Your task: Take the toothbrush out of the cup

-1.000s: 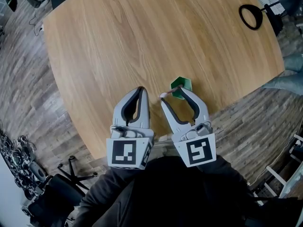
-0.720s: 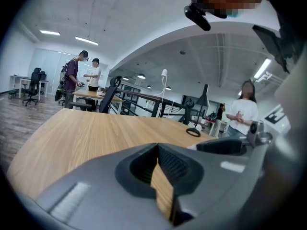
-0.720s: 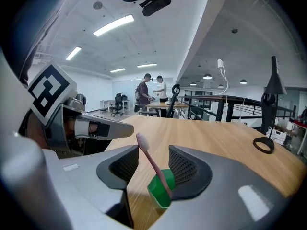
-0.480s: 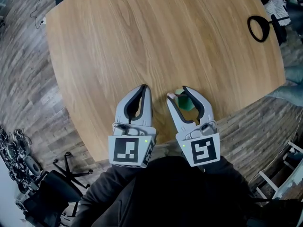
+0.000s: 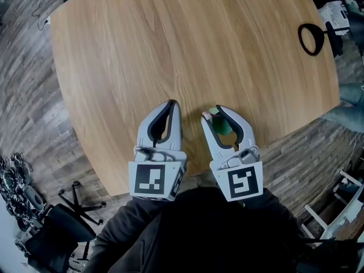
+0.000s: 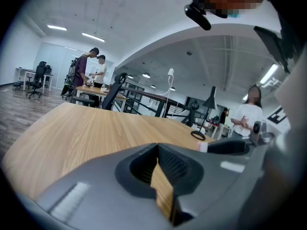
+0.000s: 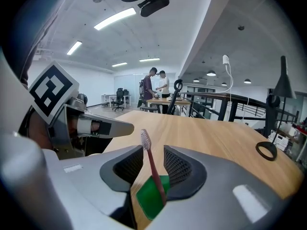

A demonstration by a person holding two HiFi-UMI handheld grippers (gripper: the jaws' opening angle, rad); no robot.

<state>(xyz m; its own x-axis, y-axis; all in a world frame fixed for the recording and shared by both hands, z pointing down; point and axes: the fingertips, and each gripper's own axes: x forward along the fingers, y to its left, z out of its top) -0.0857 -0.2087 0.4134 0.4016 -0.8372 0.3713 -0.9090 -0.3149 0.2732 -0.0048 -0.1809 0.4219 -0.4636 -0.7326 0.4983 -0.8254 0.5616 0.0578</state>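
**Item:** toothbrush (image 7: 152, 169), red handle. It is standing nearly upright in the green cup (image 7: 148, 198) with its bristle head on top.

**Location:** the cup is sitting on the table (image 5: 170, 38) near the front edge, right under my right gripper (image 7: 153, 150).

**Key relation:** I am straddling the handle. Its long axis is running up through the gap, across the line the jaws close along.

**Right gripper:** the jaws are standing partly apart and have just been closing. The handle is between them, and the pads do not appear to be pressing on it yet.

**Left gripper** (image 5: 170, 103)**:** I am holding it closed and empty just beside the right one, so the right is the nearer to the toothbrush.
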